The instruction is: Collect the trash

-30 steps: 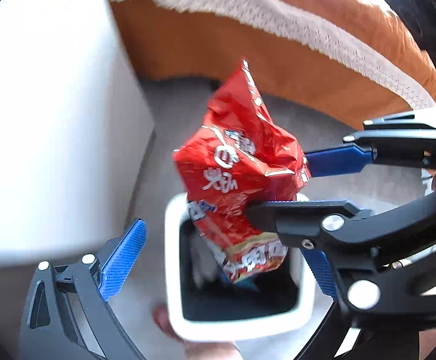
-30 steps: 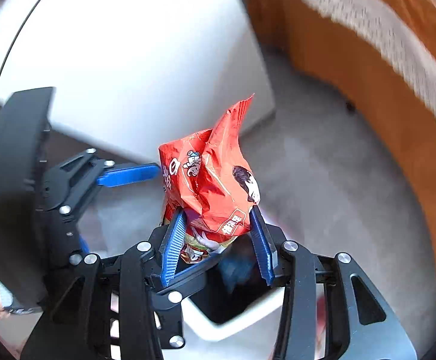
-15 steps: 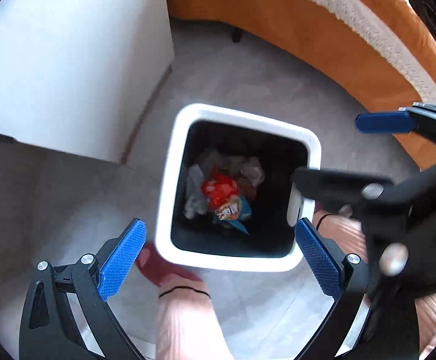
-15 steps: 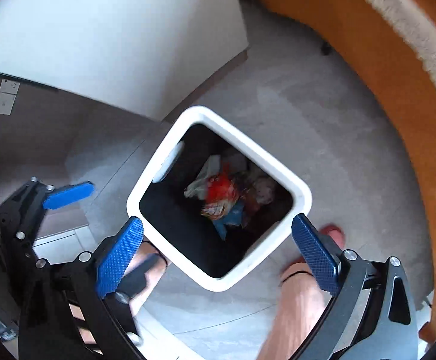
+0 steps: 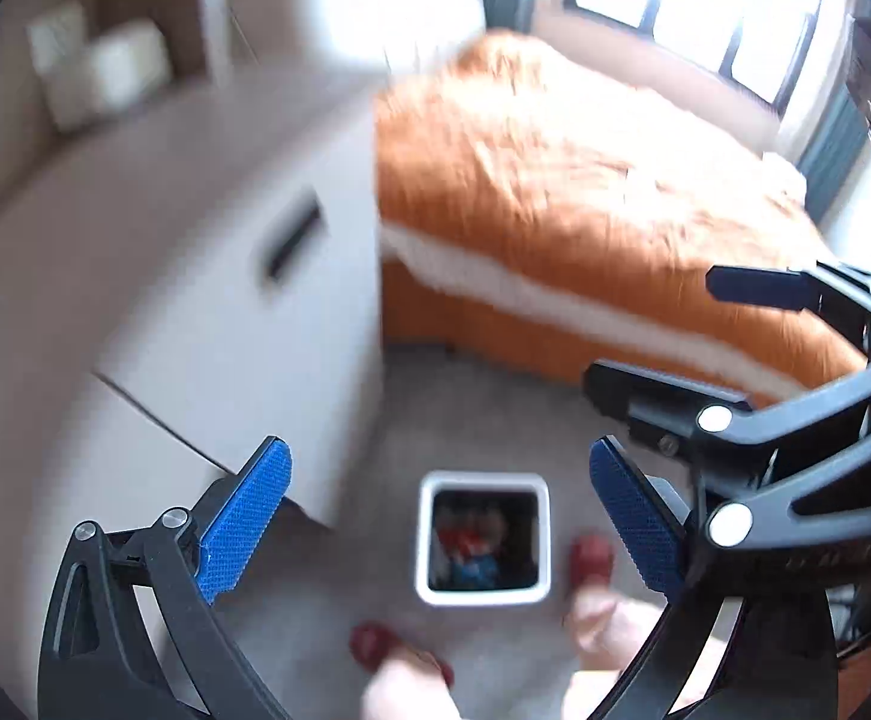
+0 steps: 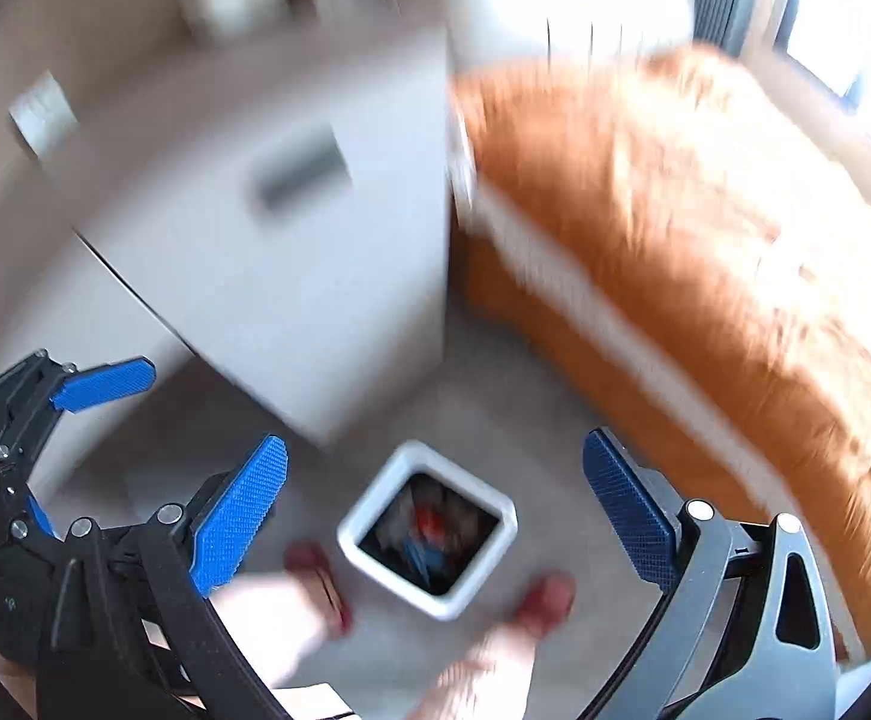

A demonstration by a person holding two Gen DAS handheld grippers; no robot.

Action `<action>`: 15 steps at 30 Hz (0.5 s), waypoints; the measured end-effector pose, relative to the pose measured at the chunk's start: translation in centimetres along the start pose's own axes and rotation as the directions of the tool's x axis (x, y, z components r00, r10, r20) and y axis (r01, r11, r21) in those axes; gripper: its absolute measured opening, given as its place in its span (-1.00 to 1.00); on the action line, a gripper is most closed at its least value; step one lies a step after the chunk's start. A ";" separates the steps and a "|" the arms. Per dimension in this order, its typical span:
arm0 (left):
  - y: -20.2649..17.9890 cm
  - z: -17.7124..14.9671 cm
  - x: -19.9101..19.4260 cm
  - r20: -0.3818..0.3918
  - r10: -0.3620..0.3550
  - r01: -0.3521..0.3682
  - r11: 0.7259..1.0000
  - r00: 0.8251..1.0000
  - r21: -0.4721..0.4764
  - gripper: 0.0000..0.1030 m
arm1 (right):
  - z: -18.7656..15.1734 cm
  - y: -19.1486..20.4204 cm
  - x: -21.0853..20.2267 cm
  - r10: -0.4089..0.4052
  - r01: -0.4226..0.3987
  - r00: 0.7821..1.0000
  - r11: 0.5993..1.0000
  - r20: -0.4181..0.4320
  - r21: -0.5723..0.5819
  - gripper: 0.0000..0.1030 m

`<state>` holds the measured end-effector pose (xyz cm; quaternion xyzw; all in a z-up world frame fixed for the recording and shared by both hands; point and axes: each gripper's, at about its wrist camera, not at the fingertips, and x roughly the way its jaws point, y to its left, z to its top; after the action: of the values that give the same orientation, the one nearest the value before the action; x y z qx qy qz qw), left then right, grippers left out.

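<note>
STATUS: red wrapper (image 5: 462,537) in bin (image 5: 483,594) | left gripper (image 5: 435,516) spread, empty | right gripper (image 6: 435,507) spread, empty | REMAINING: no further trash visible; frames blurred

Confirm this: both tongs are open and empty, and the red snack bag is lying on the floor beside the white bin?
Not quite. The red snack bag lies inside the white bin, not beside it; the right wrist view shows it. Both the left tongs and right tongs are open and empty.

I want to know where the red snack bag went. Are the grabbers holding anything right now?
Nothing is held. The left gripper and the right gripper both stand open and empty. Something red lies in the white bin on the floor.
</note>
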<state>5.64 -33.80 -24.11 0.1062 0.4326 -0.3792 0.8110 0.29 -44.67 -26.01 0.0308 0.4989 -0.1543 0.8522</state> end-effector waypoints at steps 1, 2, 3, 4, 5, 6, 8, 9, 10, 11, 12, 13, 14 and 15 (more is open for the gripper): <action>0.6 1.0 -2.2 0.043 0.021 -0.020 1.000 0.999 -0.021 0.90 | 1.8 1.7 -3.0 0.015 -0.014 0.996 1.000 0.088 -0.013 0.91; 1.9 2.0 -5.2 0.106 0.062 -0.056 0.996 0.992 -0.064 0.90 | 3.2 2.9 -4.8 0.029 -0.025 0.988 0.999 0.149 -0.031 0.91; 3.1 2.6 -7.6 0.153 0.090 -0.074 0.992 0.984 -0.106 0.90 | 5.0 4.7 -7.0 0.050 -0.036 0.972 0.997 0.229 -0.062 0.91; 4.3 3.1 -9.8 0.190 0.115 -0.087 0.985 0.975 -0.148 0.90 | 6.1 5.8 -8.3 0.067 -0.046 0.959 0.996 0.274 -0.080 0.91; 5.7 3.4 -12.2 0.232 0.158 -0.113 0.974 0.960 -0.199 0.90 | 7.6 7.5 -10.2 0.108 -0.078 0.934 0.992 0.341 -0.099 0.91; 6.9 3.6 -14.5 0.269 0.217 -0.151 0.957 0.938 -0.246 0.90 | 8.8 8.7 -11.7 0.146 -0.110 0.912 0.987 0.384 -0.115 0.91; 9.0 3.7 -18.2 0.303 0.340 -0.244 0.918 0.890 -0.313 0.90 | 10.7 11.0 -13.8 0.250 -0.194 0.851 0.967 0.461 -0.165 0.91; 9.7 3.7 -19.7 0.301 0.407 -0.306 0.893 0.863 -0.330 0.90 | 11.5 12.3 -14.5 0.301 -0.231 0.823 0.952 0.482 -0.201 0.91; 10.2 3.6 -20.8 0.295 0.463 -0.362 0.869 0.836 -0.338 0.90 | 12.3 13.6 -15.0 0.333 -0.248 0.809 0.941 0.484 -0.232 0.91; 10.4 3.3 -22.3 0.287 0.538 -0.438 0.830 0.793 -0.346 0.90 | 12.7 14.3 -15.2 0.361 -0.268 0.797 0.930 0.483 -0.253 0.91; 10.5 3.1 -23.4 0.270 0.595 -0.496 0.792 0.757 -0.355 0.90 | 13.0 15.2 -15.6 0.410 -0.307 0.775 0.910 0.482 -0.280 0.91; 10.5 2.8 -24.2 0.255 0.631 -0.534 0.765 0.733 -0.360 0.90 | 13.2 16.1 -16.0 0.440 -0.327 0.764 0.894 0.472 -0.305 0.91; 10.5 2.5 -25.5 0.241 0.671 -0.572 0.732 0.702 -0.370 0.90 | 13.5 17.2 -16.6 0.453 -0.330 0.762 0.887 0.462 -0.324 0.91; 10.4 2.3 -26.5 0.223 0.698 -0.601 0.706 0.681 -0.375 0.90 | 13.5 17.8 -17.0 0.475 -0.344 0.755 0.874 0.452 -0.344 0.91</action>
<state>5.42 -13.91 -3.61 0.0731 0.2624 -0.0129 0.9621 9.12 -26.63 -6.50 -0.0061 0.2436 0.0963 0.9651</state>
